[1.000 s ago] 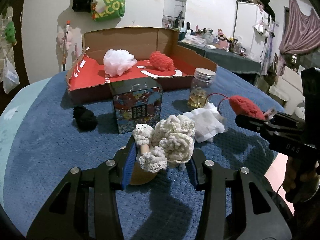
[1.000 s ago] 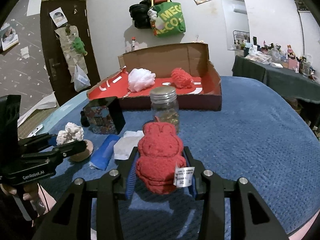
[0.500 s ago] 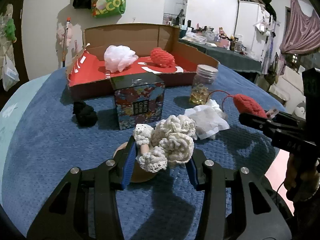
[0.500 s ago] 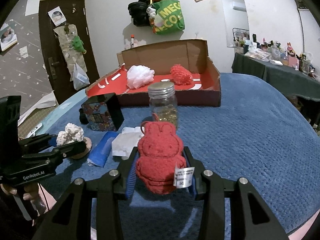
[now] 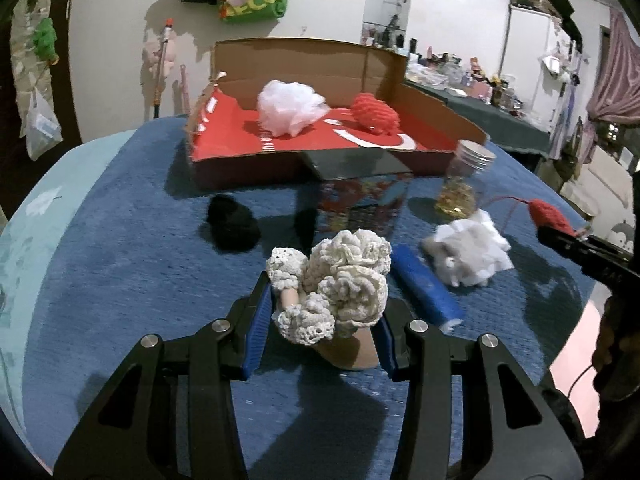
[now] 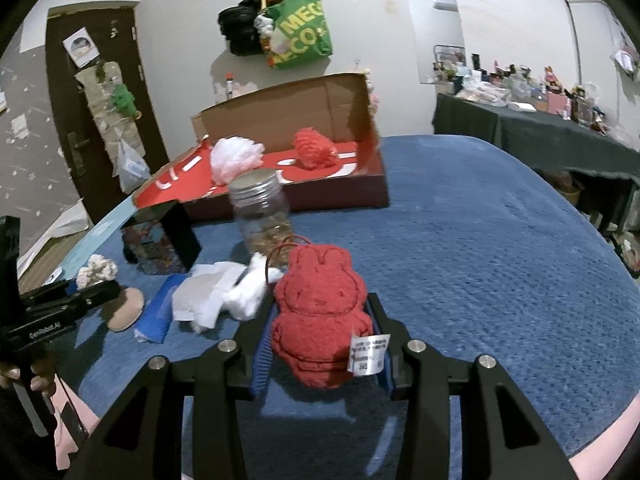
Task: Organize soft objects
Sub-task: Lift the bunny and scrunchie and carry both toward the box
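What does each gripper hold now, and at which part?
Left gripper: the cream crochet flowers, clamped at their sides. Right gripper: the red plush bunny, at its lower body.

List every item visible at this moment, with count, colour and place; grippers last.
cardboard box: 1, brown with red floor, open, far end of the blue cover
mesh pouf: 1, white, in the box
knitted toy: 1, red, in the box
patterned box: 1, dark multicolour, before the cardboard box
glass jar: 1, clear, metal lid, beside the patterned box
black soft lump: 1, on the cover
white cloth: 1, crumpled, near the jar
blue roll: 1, beside the cloth
crochet flowers: 1 bunch, cream, in the left gripper
bunny plush: 1, red, tagged, in the right gripper
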